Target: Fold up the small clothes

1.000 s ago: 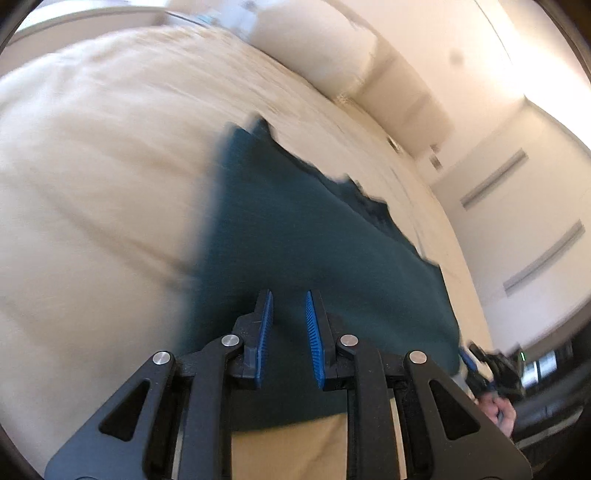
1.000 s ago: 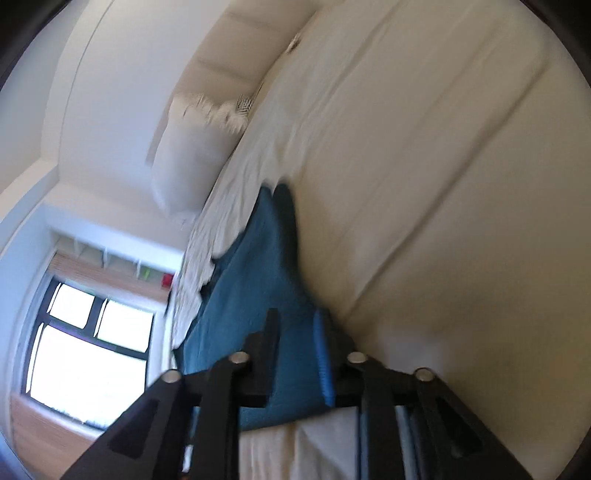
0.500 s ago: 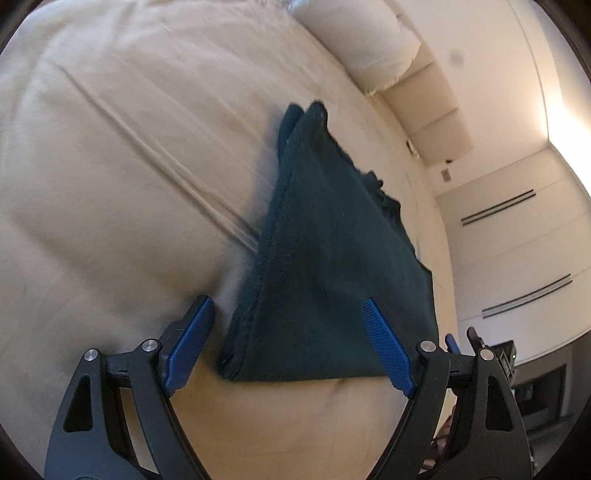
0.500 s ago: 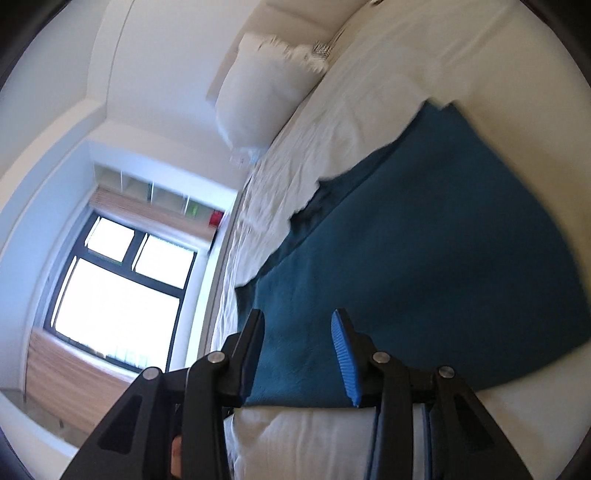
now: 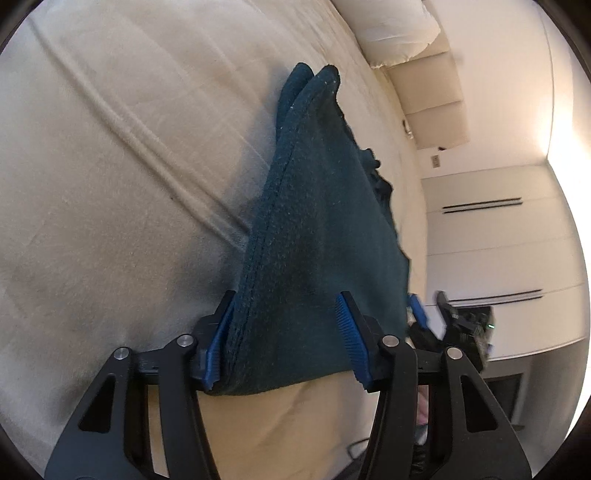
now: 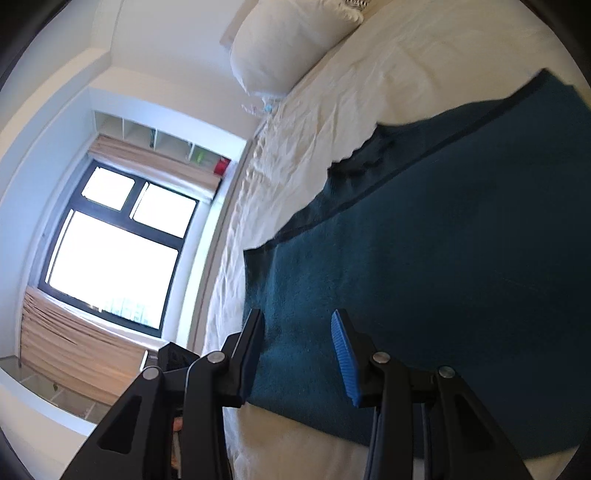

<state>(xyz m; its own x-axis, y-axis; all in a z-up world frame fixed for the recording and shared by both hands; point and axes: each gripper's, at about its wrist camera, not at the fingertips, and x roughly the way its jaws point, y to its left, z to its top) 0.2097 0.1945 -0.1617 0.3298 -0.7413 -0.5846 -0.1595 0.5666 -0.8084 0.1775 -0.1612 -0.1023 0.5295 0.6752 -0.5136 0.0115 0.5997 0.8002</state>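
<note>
Dark teal cloth (image 5: 317,236) folded on cream bed (image 5: 122,155), both grippers at near edge.

Left view: creased bedsheet, pillow (image 5: 391,29) and padded headboard at far end, wall cupboards at right. Left hand-held gripper (image 5: 286,339) closing around cloth's folded near corner; left pad against the doubled edge, right pad just clear. Cloth's long axis running away toward pillow, far tip raised. Right hand-held gripper (image 6: 299,354) spread over cloth's flat near edge, pinching nothing; cloth cut off at frame's right. Window (image 6: 114,243) and shelf cubbies at left; shelf contents too small to make out.
</note>
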